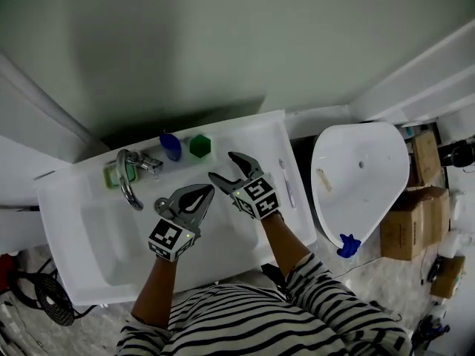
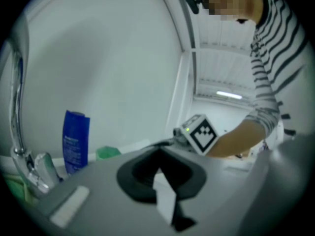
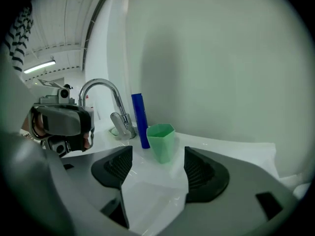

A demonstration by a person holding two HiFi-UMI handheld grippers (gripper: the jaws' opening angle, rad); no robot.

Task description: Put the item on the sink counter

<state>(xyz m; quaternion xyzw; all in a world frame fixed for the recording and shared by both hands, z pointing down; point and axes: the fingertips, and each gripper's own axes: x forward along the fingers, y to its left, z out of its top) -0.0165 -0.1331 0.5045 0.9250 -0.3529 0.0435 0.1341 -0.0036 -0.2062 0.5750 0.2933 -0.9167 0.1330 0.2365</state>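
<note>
The green cup (image 1: pixel 200 146) stands upright on the sink counter (image 1: pixel 252 136), at the back edge near the wall, in the upper middle of the head view. No finger touches it. I take it to be the task's item, though neither gripper holds anything and I cannot be sure of that.

Just beside it, toward the left of the frame, stands a blue tube (image 1: pixel 171 146), also upright. Farther left is the faucet (image 1: pixel 128 176).

The right gripper (image 1: pixel 221 165) is the nearer one. It sits just below the cup in the head view, and its fingers are spread wide and aimed up toward it. In the right gripper view the green cup (image 3: pixel 161 141) rises in the centre of the frame, straight ahead of the gap in the right gripper (image 3: pixel 158 168). It is in line with the gap but beyond the fingertips, and the blue tube (image 3: pixel 140 119) is close on its left.

The left gripper (image 1: pixel 208 191) hangs lower, over the basin, with its fingers closed together on nothing. The left gripper view (image 2: pixel 158 166) confirms this.

A grasp would call for a straight reach forward, with care not to knock the tube.
</note>
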